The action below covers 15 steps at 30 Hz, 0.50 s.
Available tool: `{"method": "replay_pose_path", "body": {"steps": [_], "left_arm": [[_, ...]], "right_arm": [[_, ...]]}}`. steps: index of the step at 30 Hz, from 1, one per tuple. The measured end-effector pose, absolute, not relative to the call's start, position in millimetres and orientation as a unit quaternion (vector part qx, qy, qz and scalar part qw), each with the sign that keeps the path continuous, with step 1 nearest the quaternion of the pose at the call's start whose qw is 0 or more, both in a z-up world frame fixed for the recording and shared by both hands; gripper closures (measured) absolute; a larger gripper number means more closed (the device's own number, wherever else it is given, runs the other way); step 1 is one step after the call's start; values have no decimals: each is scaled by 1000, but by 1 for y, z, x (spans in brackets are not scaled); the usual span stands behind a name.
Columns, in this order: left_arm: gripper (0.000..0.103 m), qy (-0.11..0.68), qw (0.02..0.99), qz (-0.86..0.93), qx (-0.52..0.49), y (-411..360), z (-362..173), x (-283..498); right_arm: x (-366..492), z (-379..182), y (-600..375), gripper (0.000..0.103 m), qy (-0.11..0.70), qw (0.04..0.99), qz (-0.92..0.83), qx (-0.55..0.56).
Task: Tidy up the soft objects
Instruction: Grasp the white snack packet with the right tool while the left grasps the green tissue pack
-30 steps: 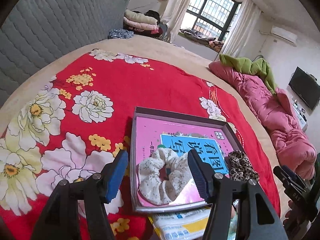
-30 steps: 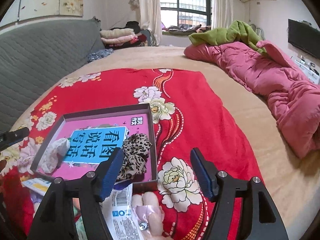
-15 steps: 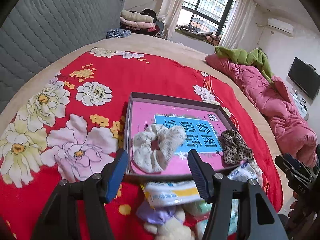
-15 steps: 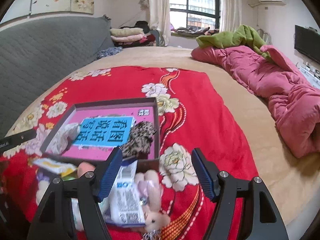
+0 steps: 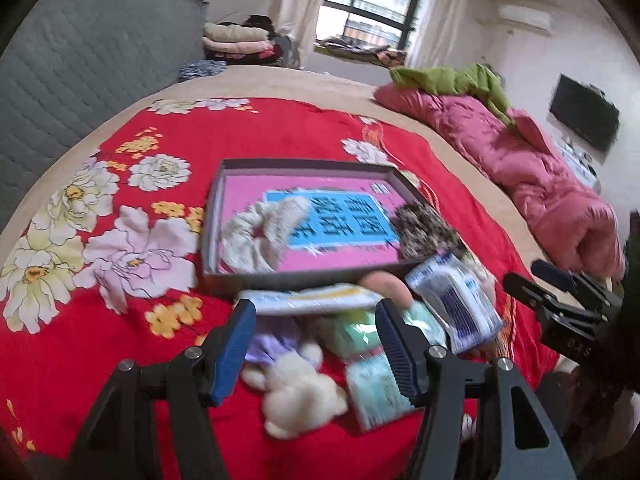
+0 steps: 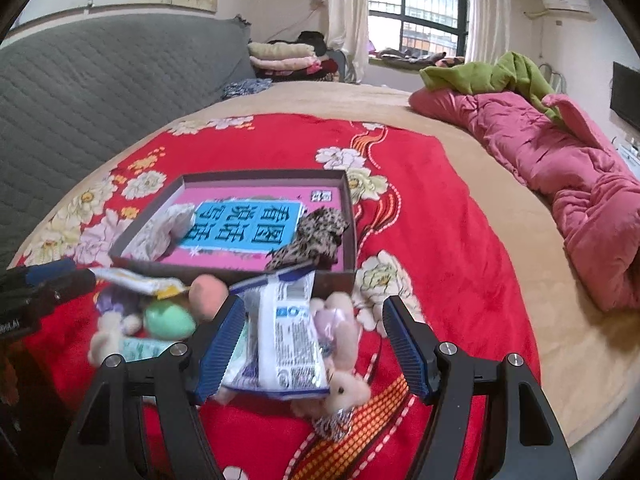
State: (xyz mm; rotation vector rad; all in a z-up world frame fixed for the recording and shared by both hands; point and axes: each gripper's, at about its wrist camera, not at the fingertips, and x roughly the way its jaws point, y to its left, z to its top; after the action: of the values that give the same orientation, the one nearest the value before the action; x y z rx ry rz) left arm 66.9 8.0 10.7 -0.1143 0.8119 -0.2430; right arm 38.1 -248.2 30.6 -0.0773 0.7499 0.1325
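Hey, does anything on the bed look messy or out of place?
Yes: plush toys and plastic packets lie jumbled outside the box's near wall, while only two scrunchies sit inside.

soft daylight from a barred window (image 6: 416,4) at the back fills both fisheye views evenly, with faint shadows, dark rounded corners and bent edges, an overexposed window, and motion blur smearing the left view, most on the nearest plush toy (image 5: 296,392).
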Motion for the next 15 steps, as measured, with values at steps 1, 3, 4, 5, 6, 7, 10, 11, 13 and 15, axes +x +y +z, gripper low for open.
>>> {"method": "replay_pose_path", "body": {"steps": [1, 3, 4, 5, 6, 7, 10, 11, 13, 15], "left_arm": [[41, 395, 909, -123, -49, 3, 10, 64], [41, 399, 906, -135, -37, -7, 7, 59], [41, 403, 903, -144, -36, -12, 6, 56], [41, 410, 898, -155, -38, -17, 3, 54], [41, 414, 895, -159, -39, -19, 1, 53], [41, 419, 893, -162, -38, -23, -2, 51], [41, 429, 887, -172, -25, -33, -7, 45], [41, 432, 884, -178, -27, -36, -8, 43], [41, 437, 880, -184, -35, -39, -11, 41], [41, 444, 875, -187, -43, -40, -14, 41]], "right_arm": [[36, 29, -247, 30, 367, 927, 66, -40], [32, 26, -246, 30, 372, 925, 70, -44], [30, 25, -246, 30, 372, 924, 71, -45], [28, 24, -246, 30, 373, 924, 70, -48], [27, 24, -247, 30, 375, 923, 69, -50], [26, 24, -248, 30, 375, 923, 68, -49], [22, 26, -256, 30, 372, 925, 61, -43], [20, 27, -259, 30, 371, 926, 59, -40], [19, 26, -264, 30, 373, 926, 56, -35], [19, 25, -267, 30, 375, 925, 54, -32]]}}
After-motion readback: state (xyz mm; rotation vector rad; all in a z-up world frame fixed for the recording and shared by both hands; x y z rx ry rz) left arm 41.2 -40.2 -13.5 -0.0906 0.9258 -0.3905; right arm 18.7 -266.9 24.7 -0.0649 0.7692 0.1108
